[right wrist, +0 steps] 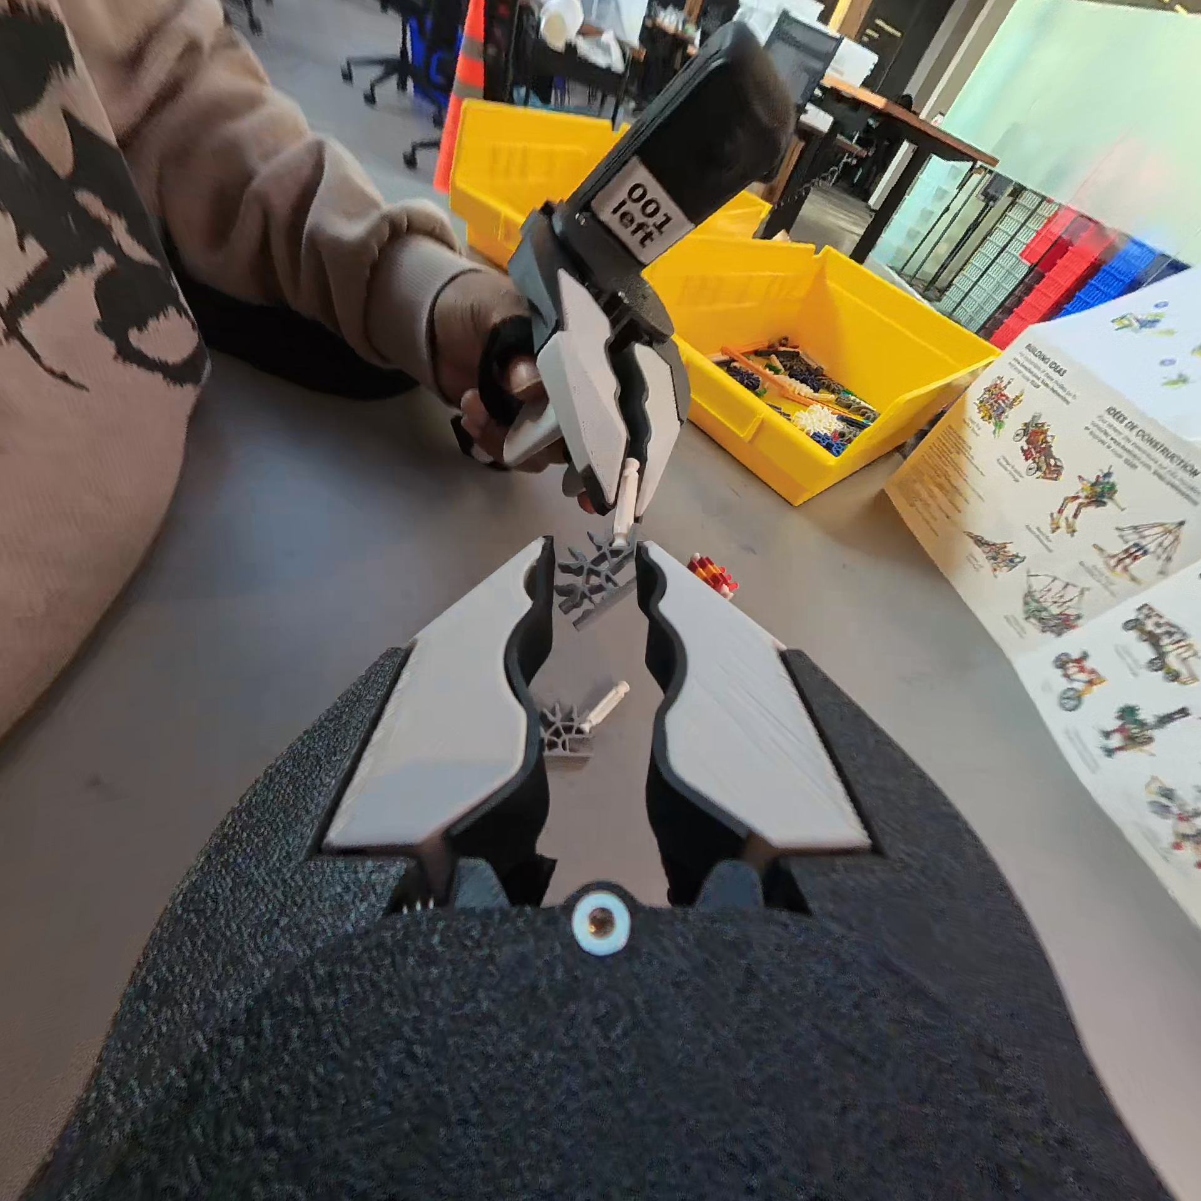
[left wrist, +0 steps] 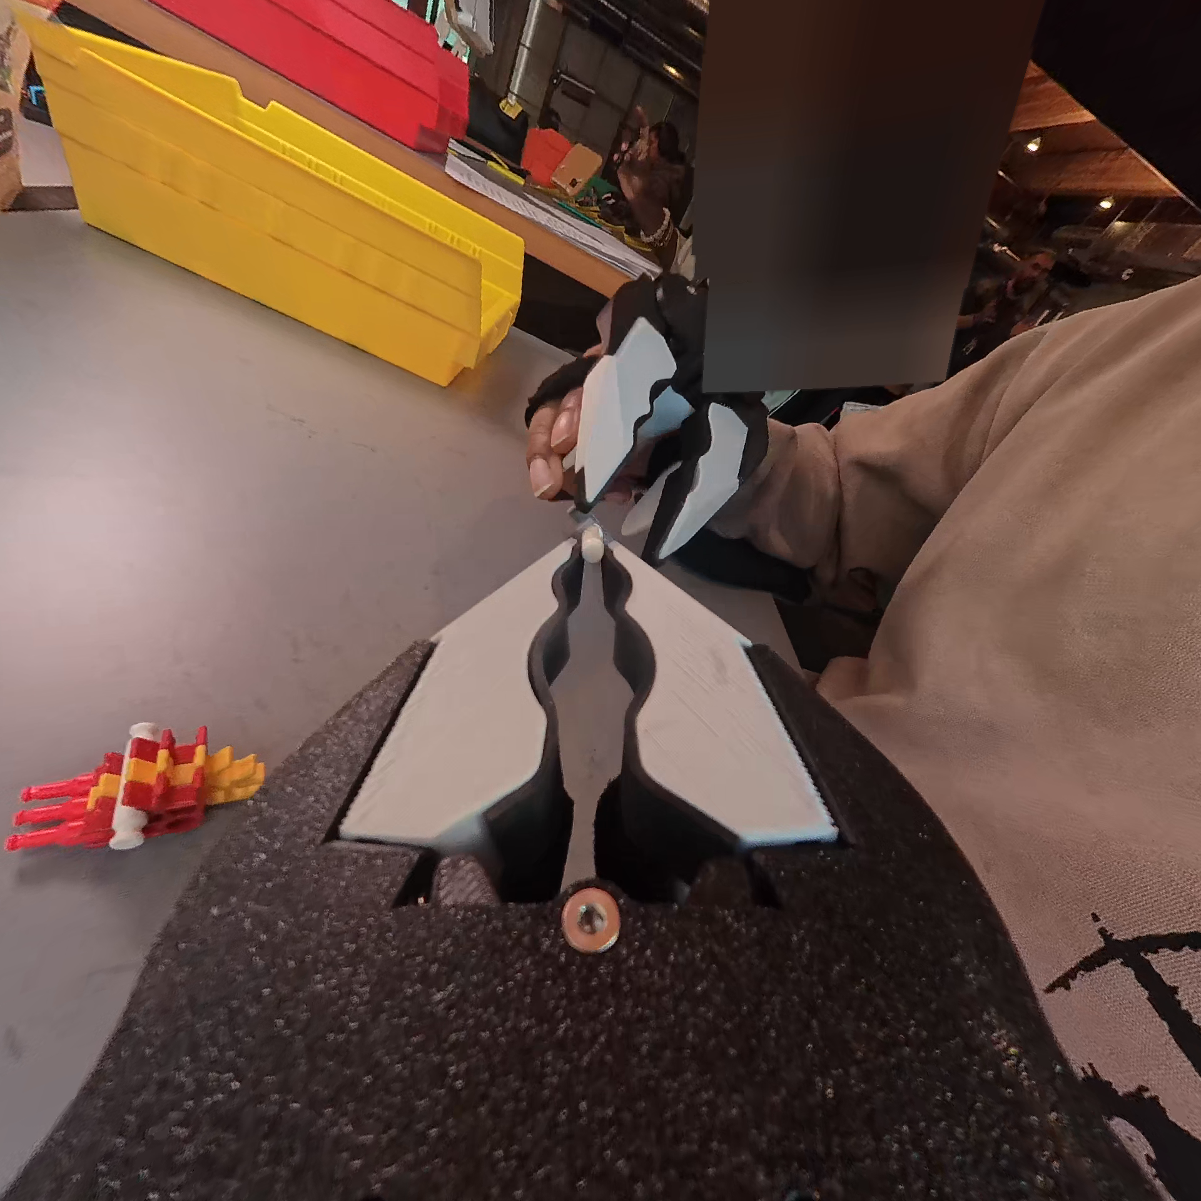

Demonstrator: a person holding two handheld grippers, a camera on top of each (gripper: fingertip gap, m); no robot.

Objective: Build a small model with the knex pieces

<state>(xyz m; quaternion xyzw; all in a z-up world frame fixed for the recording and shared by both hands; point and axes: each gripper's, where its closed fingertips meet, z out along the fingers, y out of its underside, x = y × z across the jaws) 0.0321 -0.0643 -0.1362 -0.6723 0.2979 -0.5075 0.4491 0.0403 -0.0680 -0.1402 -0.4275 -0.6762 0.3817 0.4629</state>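
Note:
My left gripper (left wrist: 591, 552) is shut on a short white rod (left wrist: 591, 543), pinched at the very fingertips. In the right wrist view this gripper (right wrist: 625, 510) points down and the white rod (right wrist: 626, 495) sticks out below it. The rod's lower end touches a grey snowflake connector (right wrist: 593, 575). My right gripper (right wrist: 594, 572) is shut on that connector and holds it just above the grey table (right wrist: 292, 585). The right gripper also shows in the left wrist view (left wrist: 620, 529), close in front of the left fingertips.
A second grey connector with a white rod (right wrist: 575, 721) lies on the table under my right gripper. A red, yellow and white assembly (left wrist: 136, 789) lies to the left. Yellow bins (left wrist: 273, 214), one with loose parts (right wrist: 812, 383), stand behind. An instruction sheet (right wrist: 1072, 520) lies at the right. Both grippers' tips are close together, under 4 cm apart.

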